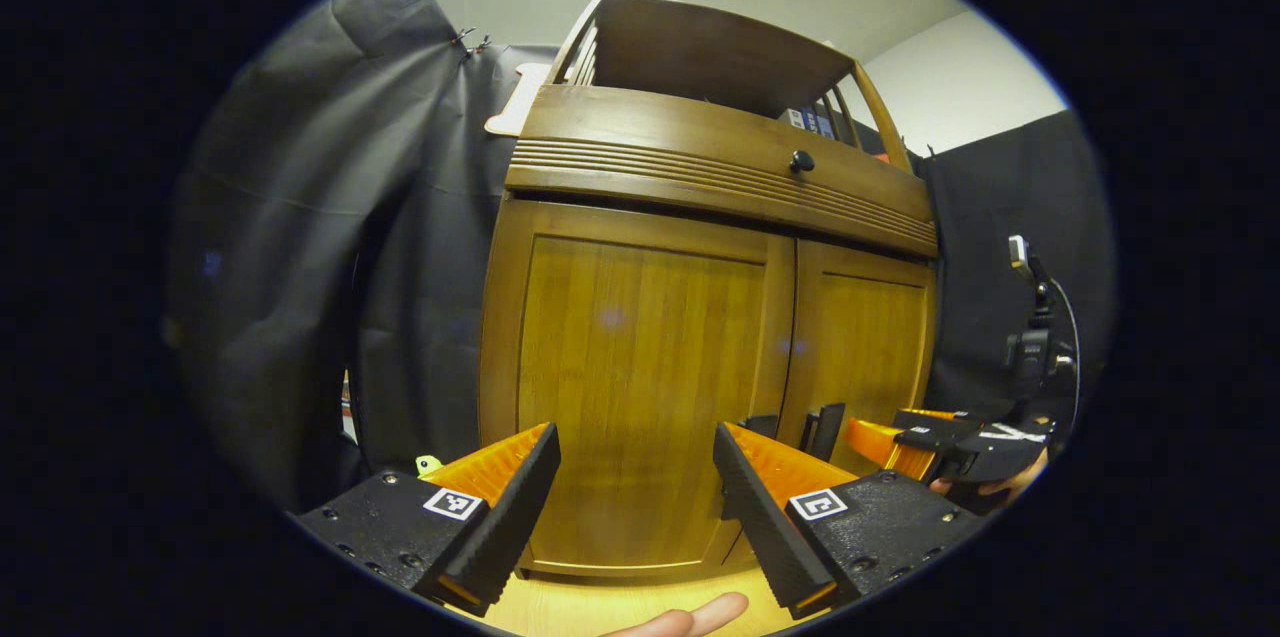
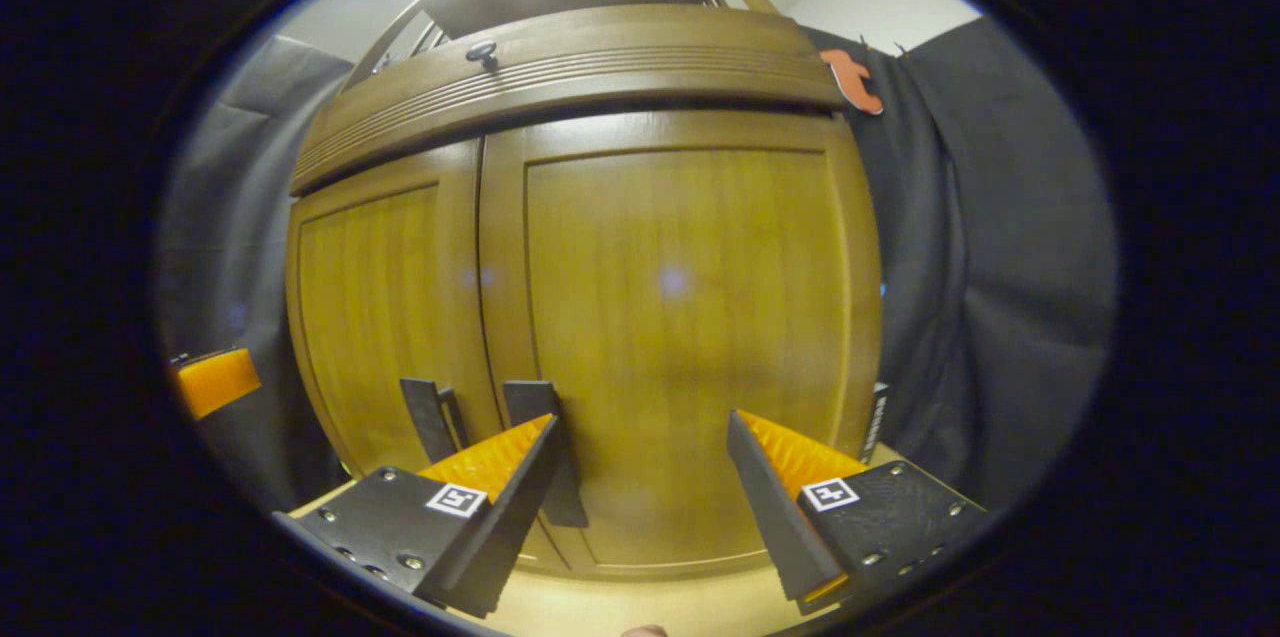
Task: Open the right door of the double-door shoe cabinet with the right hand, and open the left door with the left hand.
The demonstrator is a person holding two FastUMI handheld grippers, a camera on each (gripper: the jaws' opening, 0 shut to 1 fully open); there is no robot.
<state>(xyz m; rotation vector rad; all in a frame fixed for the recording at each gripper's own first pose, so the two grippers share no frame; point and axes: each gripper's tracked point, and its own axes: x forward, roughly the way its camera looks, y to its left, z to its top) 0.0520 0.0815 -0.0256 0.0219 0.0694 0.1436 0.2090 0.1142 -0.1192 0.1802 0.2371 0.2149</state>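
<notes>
Doors both closed on brown wooden double-door shoe cabinet [image 1: 700,317], which stands on pale wooden floor [image 1: 620,607]. Left gripper [image 1: 636,477] faces left door [image 1: 640,387], jaws released, gripping nothing. Right gripper [image 2: 640,477] faces right door [image 2: 680,317], jaws spread, empty. Two dark handles [image 2: 545,447] low at door seam. Round dark knob [image 1: 802,160] on grooved drawer front above.

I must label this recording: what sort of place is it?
Probably an indoor recording booth, not a home: black cloth hangs on both sides of a wooden shoe cabinet, and a camera on a stand is beside it.
</notes>
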